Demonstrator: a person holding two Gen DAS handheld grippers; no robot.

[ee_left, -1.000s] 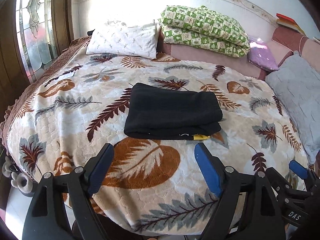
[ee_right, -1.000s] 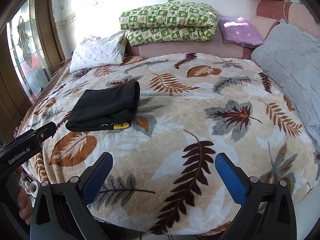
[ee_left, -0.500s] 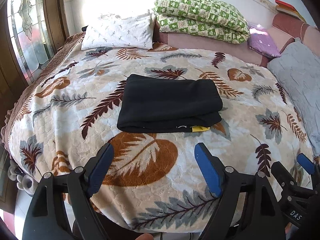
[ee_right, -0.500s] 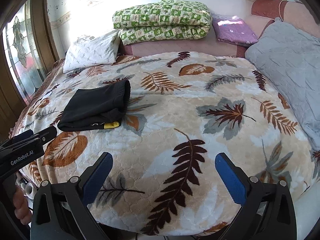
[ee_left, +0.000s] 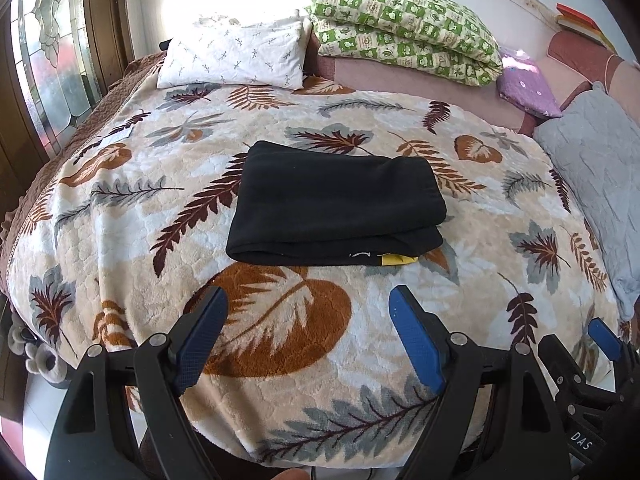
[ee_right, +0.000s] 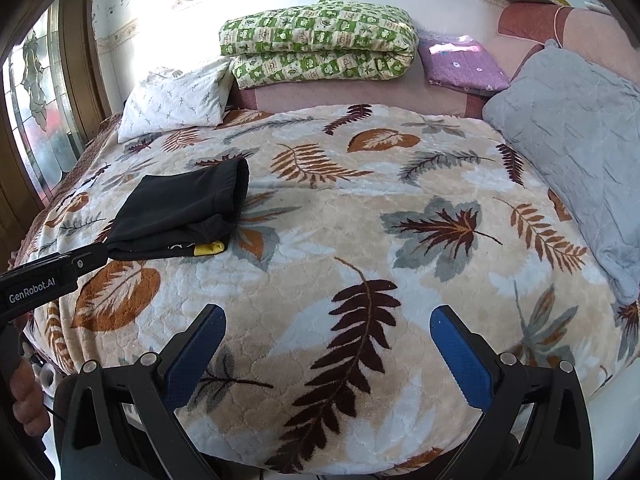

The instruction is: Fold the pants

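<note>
Black pants [ee_left: 336, 200] lie folded on leaf blanket [ee_left: 280, 320]. Left gripper [ee_left: 308, 300] & right gripper [ee_right: 326, 320] hover near blanket's front edge, both wide, nothing btwn fingers.

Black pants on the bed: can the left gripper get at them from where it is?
Probably yes. The folded black pants lie flat on the leaf-print blanket, straight ahead of the left gripper. It is open and empty, with only bare blanket between. The pillows sit far behind.
</note>
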